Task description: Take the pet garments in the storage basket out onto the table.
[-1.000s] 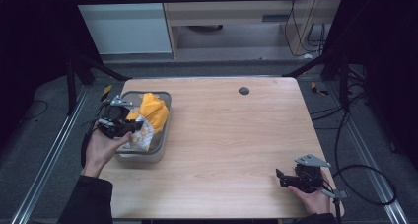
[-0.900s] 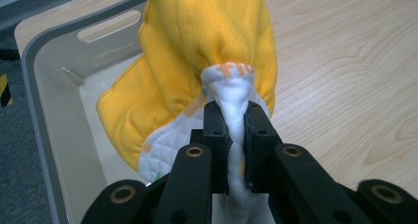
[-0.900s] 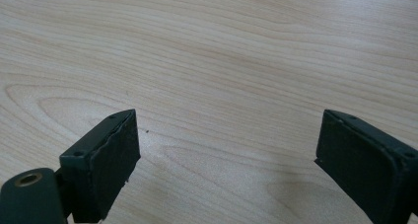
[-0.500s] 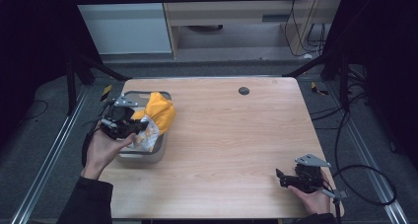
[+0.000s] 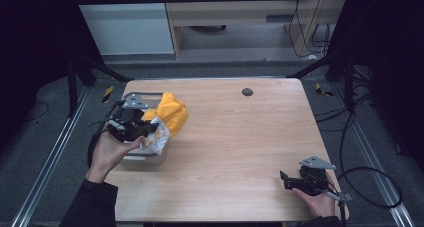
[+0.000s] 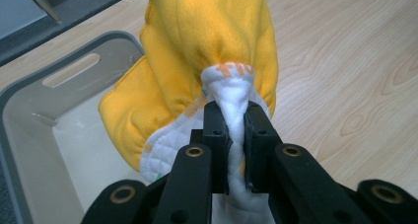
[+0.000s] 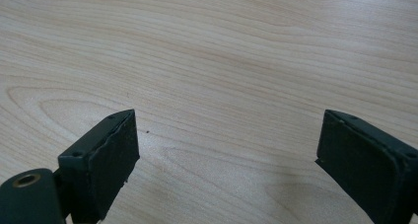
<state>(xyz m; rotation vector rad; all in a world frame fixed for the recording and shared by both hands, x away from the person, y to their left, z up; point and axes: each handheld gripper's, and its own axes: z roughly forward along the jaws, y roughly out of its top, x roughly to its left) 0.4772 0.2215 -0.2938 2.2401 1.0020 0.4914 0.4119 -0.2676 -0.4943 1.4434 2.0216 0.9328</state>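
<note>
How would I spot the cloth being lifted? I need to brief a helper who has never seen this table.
Start at the wooden table and go to the grey bin near its left edge. The yellow cloth hangs above that bin, pinched at its white quilted lining by the left gripper. It is the one bright yellow, soft thing on the table.

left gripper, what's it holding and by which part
The left gripper pinches the yellow cloth by its bunched white quilted edge, above the grey bin.
</note>
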